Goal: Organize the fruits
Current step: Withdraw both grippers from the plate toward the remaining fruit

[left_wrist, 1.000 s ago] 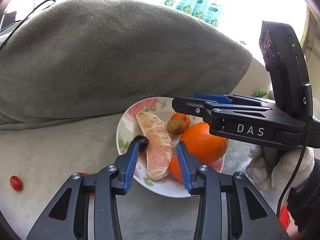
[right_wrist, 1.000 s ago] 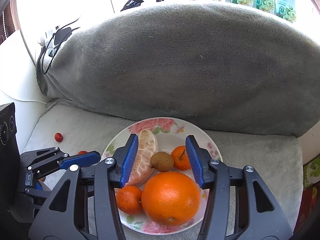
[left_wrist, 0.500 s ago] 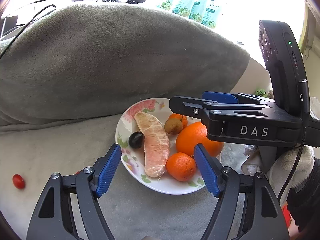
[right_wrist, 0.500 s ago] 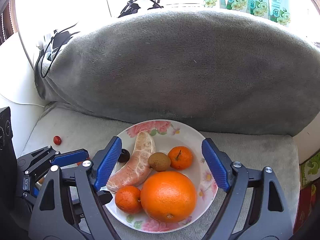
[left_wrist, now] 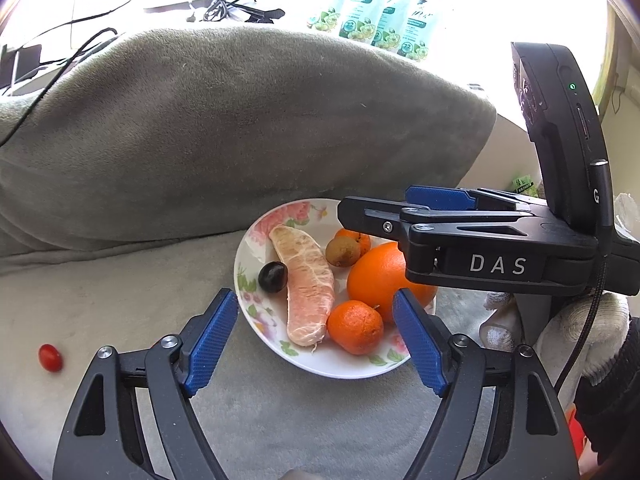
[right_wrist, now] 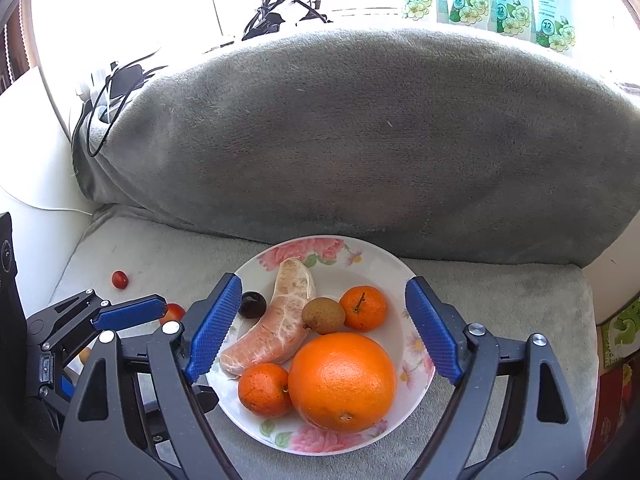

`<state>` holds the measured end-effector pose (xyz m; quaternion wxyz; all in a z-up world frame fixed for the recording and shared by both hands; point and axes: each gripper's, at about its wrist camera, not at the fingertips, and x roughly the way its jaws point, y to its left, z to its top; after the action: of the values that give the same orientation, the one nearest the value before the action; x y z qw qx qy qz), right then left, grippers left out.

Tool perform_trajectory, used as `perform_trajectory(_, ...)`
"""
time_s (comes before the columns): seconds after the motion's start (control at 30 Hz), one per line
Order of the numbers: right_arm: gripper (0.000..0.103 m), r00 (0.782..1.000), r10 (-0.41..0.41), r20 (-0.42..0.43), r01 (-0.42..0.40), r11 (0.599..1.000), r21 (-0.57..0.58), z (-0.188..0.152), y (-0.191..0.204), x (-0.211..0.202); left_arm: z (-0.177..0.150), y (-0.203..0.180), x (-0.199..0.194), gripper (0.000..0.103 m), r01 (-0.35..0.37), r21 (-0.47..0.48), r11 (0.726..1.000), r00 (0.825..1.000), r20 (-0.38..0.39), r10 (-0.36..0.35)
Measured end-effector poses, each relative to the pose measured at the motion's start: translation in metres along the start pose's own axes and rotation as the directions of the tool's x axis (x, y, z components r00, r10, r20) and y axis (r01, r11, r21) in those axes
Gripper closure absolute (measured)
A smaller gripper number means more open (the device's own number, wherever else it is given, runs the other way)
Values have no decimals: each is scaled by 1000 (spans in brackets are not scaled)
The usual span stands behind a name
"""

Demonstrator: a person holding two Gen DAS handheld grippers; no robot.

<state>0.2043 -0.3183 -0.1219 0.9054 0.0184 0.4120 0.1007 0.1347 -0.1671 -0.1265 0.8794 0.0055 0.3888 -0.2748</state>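
Both grippers' jaws had just been opening; left gripper (left_wrist: 314,334) and right gripper (right_wrist: 324,332) stood empty, the dark grape (left_wrist: 273,277) released onto the plate (left_wrist: 244,248). Only the right wrist view showed a second cherry tomato (right_wrist: 174,312).

White round plate (right_wrist: 384,258) with pink floral rim; large glossy orange (right_wrist: 342,380); dark purple grape (right_wrist: 252,304); grey plush blanket (right_wrist: 360,140).

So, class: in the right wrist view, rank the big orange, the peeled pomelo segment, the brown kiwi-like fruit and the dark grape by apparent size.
1. Big orange, nearest the camera, which flatters it.
2. Pomelo segment.
3. Brown fruit.
4. Dark grape.
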Motion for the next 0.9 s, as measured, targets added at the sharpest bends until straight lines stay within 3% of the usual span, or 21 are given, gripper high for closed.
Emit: perform_trajectory(0.9, 17, 995, 72, 71, -73, 997, 16, -25, 24, -47, -24, 12, -57, 23, -21, 10, 1000, 997, 78, 21)
